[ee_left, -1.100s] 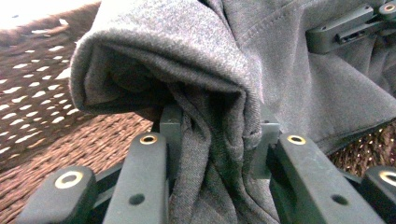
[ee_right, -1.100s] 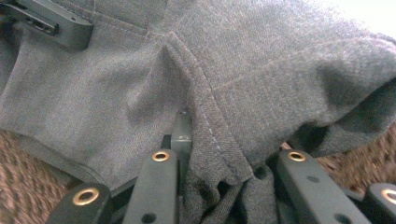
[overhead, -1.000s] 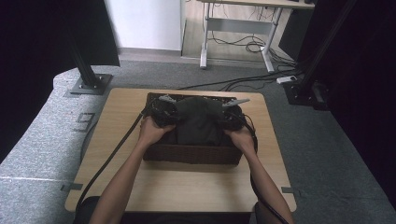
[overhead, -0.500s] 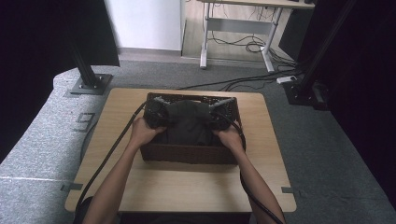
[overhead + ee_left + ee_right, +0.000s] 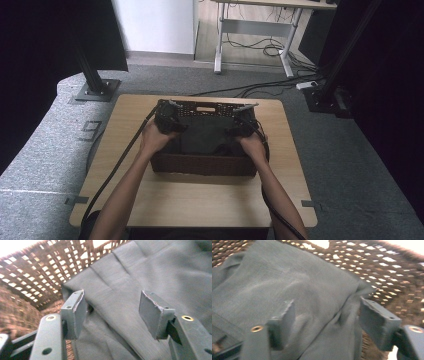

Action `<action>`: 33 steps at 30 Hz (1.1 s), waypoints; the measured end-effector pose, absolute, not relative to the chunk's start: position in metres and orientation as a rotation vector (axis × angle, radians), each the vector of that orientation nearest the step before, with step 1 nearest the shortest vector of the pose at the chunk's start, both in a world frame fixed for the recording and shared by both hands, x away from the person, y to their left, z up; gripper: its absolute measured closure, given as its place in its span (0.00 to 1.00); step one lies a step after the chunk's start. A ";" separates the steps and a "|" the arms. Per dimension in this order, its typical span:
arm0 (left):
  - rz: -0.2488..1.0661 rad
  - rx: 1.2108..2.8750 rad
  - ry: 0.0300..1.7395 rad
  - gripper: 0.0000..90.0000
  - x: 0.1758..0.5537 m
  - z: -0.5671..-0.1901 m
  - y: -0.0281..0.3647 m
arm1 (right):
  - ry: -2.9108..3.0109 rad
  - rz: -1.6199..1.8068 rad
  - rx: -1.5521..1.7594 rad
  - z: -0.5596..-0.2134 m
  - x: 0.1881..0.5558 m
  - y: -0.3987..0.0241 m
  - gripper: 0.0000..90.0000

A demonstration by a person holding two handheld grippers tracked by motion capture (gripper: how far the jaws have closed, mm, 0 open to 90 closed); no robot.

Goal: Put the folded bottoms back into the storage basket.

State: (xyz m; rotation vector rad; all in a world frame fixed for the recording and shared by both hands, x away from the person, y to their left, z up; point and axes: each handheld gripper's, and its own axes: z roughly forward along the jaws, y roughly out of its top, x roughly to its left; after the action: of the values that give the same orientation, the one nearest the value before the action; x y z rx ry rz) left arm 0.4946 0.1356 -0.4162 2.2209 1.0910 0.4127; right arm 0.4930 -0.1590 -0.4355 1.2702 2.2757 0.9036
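Observation:
A dark brown woven basket [image 5: 202, 164] stands on the wooden table [image 5: 200, 200]. A folded dark grey cloth [image 5: 207, 134] lies inside it. My left gripper [image 5: 166, 119] is over the cloth's left end; in the left gripper view its jaws stand open above the cloth [image 5: 140, 275], with the basket wall [image 5: 32, 277] behind. My right gripper [image 5: 239, 129] is over the cloth's right end; in the right gripper view its jaws stand open astride the cloth's edge [image 5: 307, 290], close to the basket wall [image 5: 387, 272].
The table sits on grey carpet [image 5: 45, 145]. Black stands [image 5: 92, 85] rise at both far corners. A desk frame and loose cables [image 5: 260, 50] lie on the floor beyond. Both cables trail off the table's near edge.
Both hands have moved forward, away from the person, and down into the basket. The cloth now rests lower in the basket, and both grippers stand open over its ends.

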 end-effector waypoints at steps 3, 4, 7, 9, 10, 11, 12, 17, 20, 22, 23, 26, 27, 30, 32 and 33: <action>0.414 2.220 1.068 0.36 0.491 -0.410 0.138 | 2.266 0.926 1.248 -0.431 0.492 -0.164 0.25; 0.412 2.222 1.066 0.34 0.490 -0.410 0.139 | 2.270 0.927 1.248 -0.430 0.491 -0.165 0.24; 0.410 2.226 1.048 0.29 0.487 -0.410 0.140 | 2.271 0.961 1.234 -0.428 0.488 -0.168 0.21; 0.405 2.223 1.028 0.24 0.482 -0.410 0.142 | 2.274 0.985 1.210 -0.427 0.484 -0.170 0.16; 0.405 2.223 1.028 0.22 0.482 -0.410 0.142 | 2.274 0.986 1.208 -0.426 0.482 -0.170 0.14; 0.402 2.219 1.022 0.22 0.481 -0.409 0.143 | 2.274 0.986 1.208 -0.426 0.482 -0.170 0.14; 0.396 2.212 1.018 0.21 0.479 -0.408 0.144 | 2.277 0.991 1.203 -0.425 0.481 -0.171 0.14; 0.341 2.186 0.996 0.16 0.471 -0.405 0.154 | 2.307 0.999 1.171 -0.421 0.472 -0.172 0.11; 0.335 2.161 0.990 0.15 0.466 -0.403 0.160 | 2.314 1.000 1.146 -0.418 0.466 -0.174 0.07; 0.344 2.155 0.988 0.13 0.462 -0.402 0.164 | 2.315 1.002 1.143 -0.417 0.463 -0.176 0.05; 0.348 2.158 0.981 0.13 0.460 -0.402 0.165 | 2.318 1.002 1.137 -0.416 0.461 -0.178 0.05; 0.361 2.150 0.975 0.09 0.454 -0.401 0.169 | 2.323 1.007 1.132 -0.414 0.456 -0.181 0.03; 0.365 2.149 0.972 0.08 0.452 -0.401 0.170 | 2.324 1.013 1.129 -0.414 0.454 -0.182 0.03; 0.366 2.136 0.979 0.04 0.447 -0.401 0.174 | 2.324 1.021 1.110 -0.412 0.449 -0.185 0.01; 0.373 2.132 0.976 0.03 0.444 -0.400 0.176 | 2.324 1.038 1.117 -0.412 0.446 -0.186 0.00; 0.375 2.130 0.974 0.03 0.442 -0.400 0.177 | 2.328 1.042 1.116 -0.412 0.444 -0.187 0.00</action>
State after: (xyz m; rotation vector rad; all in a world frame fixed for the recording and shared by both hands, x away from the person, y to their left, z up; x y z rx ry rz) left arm 0.4425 0.1765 -0.3997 2.1301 0.9737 0.3753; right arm 0.4445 -0.1869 -0.4117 1.1156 2.3282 1.0421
